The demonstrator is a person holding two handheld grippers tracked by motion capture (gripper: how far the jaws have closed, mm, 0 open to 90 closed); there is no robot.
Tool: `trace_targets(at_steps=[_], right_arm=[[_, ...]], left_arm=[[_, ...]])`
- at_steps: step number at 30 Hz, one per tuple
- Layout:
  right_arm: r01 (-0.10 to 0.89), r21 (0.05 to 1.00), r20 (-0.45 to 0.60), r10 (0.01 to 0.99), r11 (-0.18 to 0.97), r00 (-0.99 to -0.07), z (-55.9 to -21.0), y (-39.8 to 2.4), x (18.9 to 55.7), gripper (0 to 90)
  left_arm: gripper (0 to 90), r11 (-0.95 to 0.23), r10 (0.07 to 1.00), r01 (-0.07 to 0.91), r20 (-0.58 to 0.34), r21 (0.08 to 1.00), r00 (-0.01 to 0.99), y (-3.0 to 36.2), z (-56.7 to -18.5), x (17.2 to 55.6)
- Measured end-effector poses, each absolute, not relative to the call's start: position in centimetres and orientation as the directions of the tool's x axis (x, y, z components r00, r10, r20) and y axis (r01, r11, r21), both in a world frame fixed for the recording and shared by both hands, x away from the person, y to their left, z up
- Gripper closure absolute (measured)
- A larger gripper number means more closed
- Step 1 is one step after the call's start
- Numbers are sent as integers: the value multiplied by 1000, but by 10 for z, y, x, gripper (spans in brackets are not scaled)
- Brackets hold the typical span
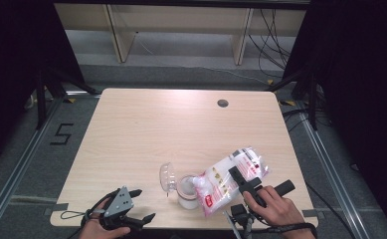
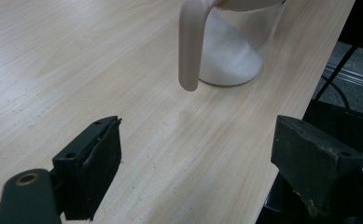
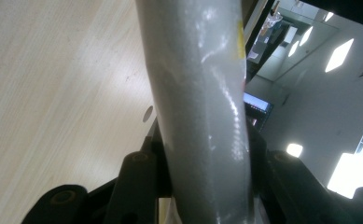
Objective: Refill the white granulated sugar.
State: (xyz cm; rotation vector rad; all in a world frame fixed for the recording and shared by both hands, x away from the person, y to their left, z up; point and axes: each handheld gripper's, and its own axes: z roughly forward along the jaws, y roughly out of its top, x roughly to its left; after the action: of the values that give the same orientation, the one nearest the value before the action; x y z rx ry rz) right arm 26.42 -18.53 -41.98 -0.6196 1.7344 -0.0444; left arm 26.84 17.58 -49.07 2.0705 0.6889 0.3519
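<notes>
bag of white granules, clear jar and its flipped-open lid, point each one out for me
bag of white granules (image 1: 236, 172), high view, on the printed upper part of the bag.
clear jar (image 1: 187, 191), high view, on its side wall.
lid (image 1: 167, 177), high view, on the clear dome.

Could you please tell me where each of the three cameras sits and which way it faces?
High view: above the person's side, looking forward and down on the table; both hands and grippers show.
Left gripper view: on the left gripper, facing the jar of white grains; open black jaws show.
Right gripper view: on the right gripper, looking up along the clamped bag.
Shared: high and left views both show the jar.
</notes>
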Motion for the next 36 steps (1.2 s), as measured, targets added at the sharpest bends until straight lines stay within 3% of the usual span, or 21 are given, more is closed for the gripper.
trace_targets(at_steps=[21, 36], right_arm=[[-372, -294, -910, -377, 880, -173, -423, -189, 267, 708], [-370, -317, -903, -397, 873, -163, -420, -188, 266, 710]], left_arm=[[158, -439, 589, 337, -17, 833, 808, 176, -490, 269], [158, -439, 588, 331, -11, 835, 809, 176, -490, 269]])
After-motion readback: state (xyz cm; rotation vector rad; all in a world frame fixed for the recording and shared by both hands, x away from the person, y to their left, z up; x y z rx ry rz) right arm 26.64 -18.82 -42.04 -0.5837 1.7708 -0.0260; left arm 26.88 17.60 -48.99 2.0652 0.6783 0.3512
